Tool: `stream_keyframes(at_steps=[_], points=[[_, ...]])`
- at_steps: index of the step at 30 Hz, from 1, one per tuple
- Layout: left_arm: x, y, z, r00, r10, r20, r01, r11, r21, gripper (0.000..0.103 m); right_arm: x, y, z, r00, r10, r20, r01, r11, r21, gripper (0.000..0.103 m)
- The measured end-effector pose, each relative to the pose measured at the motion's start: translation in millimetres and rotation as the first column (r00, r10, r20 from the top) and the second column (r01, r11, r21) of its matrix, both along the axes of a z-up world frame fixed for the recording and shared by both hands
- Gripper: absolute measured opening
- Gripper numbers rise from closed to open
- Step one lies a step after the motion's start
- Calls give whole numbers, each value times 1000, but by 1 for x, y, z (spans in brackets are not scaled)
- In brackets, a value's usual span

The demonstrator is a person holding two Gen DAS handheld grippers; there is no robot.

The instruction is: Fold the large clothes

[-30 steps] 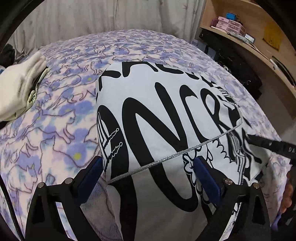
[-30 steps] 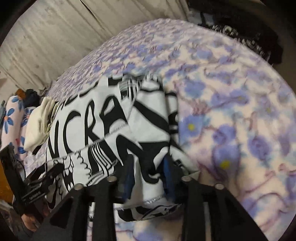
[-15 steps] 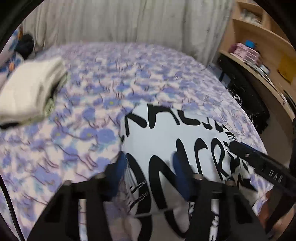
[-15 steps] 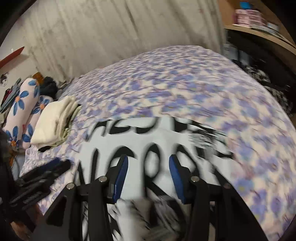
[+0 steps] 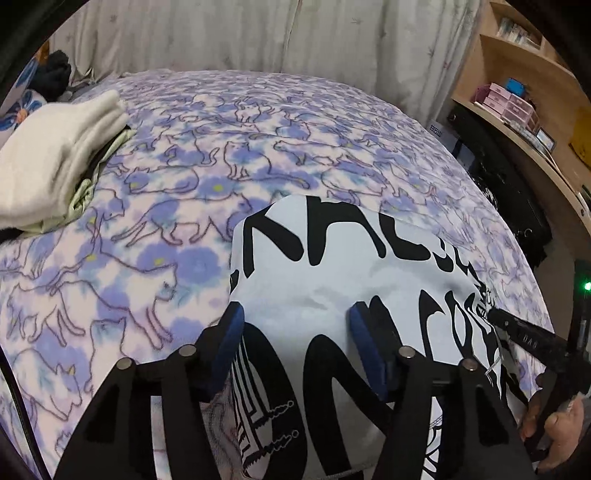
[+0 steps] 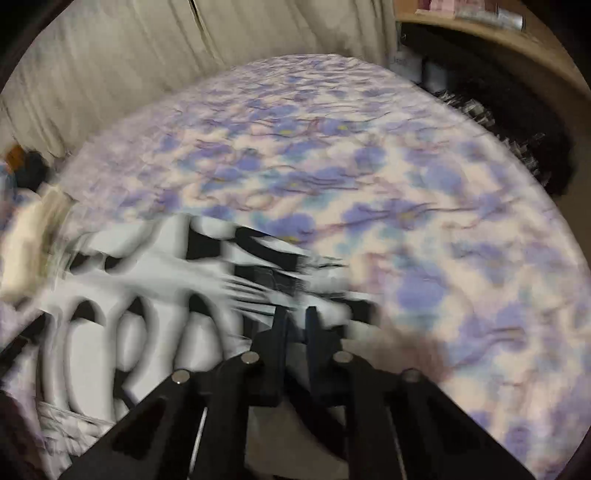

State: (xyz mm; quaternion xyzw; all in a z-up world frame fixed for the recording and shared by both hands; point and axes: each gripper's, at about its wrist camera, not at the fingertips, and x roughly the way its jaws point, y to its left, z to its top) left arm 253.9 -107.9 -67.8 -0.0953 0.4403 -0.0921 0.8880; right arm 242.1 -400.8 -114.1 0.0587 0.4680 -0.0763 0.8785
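A white garment with large black lettering [image 5: 343, 280] lies folded on the purple cat-print bedspread [image 5: 221, 147]. My left gripper [image 5: 295, 317] sits over its near part, its blue-padded fingers [image 5: 231, 332] spread apart on the cloth, holding nothing. The right gripper's black body [image 5: 532, 343] shows at the garment's right edge in the left wrist view. In the blurred right wrist view, my right gripper [image 6: 295, 314] has its jaws nearly together at the garment's right edge [image 6: 177, 280]; whether cloth is pinched is unclear.
A folded cream garment pile [image 5: 55, 162] lies at the bed's left. Curtains [image 5: 258, 33] hang behind the bed. A wooden shelf unit [image 5: 524, 103] with small boxes and dark items stands at the right. The bed's right edge drops off near the shelf.
Both grippers lifted and pulled back from the folded garment, so more bedspread shows. The right gripper's jaws have closed from about half open. The right view is motion-blurred.
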Motion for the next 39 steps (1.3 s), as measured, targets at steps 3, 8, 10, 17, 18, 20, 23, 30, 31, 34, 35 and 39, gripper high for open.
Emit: stream_keyframes(at_steps=[3,8,10,17,18,20,23,30,31,34,35,39], points=[[1,2,-1,1000,7,-4,-7,1000,-11,61,-3,-10,-4,1000,-7,-14,8,999,52,12],[-2,2,5,999,27,-21,-27,1000,-1,61,-10,-11,7,999,-32,-3,32,996,80,12],[-5,1,10,999,31,-38,-31,1000,6,61,-14,-9,14,999,-32,-2,32,995,90,15],[-32,4,38,999,25,-45,-22,998,65,77,-42,9,50,999,18,35,-20,997,74,24],[-36,5,42,999,29,-42,-27,998,63,79,-46,11,53,999,23,37,-26,997,79,24],[-47,8,53,999,38,-35,-36,997,67,86,-56,16,61,998,36,41,-40,995,87,27],[-61,11,67,999,42,-25,-39,995,90,92,-69,22,71,997,57,49,-61,994,86,36],[-86,13,82,998,35,-52,-28,992,122,95,-98,43,91,990,132,53,-135,989,59,56],[-89,14,81,998,24,-58,-17,993,116,95,-102,45,93,988,144,51,-147,988,55,60],[-97,17,81,997,-6,-81,13,996,84,95,-110,50,99,983,176,50,-178,983,45,64],[-99,18,80,995,-12,-96,19,997,70,95,-112,50,100,981,184,53,-187,981,47,64],[-101,28,69,984,-31,-178,20,998,-58,95,-120,45,105,976,203,74,-209,975,76,71]])
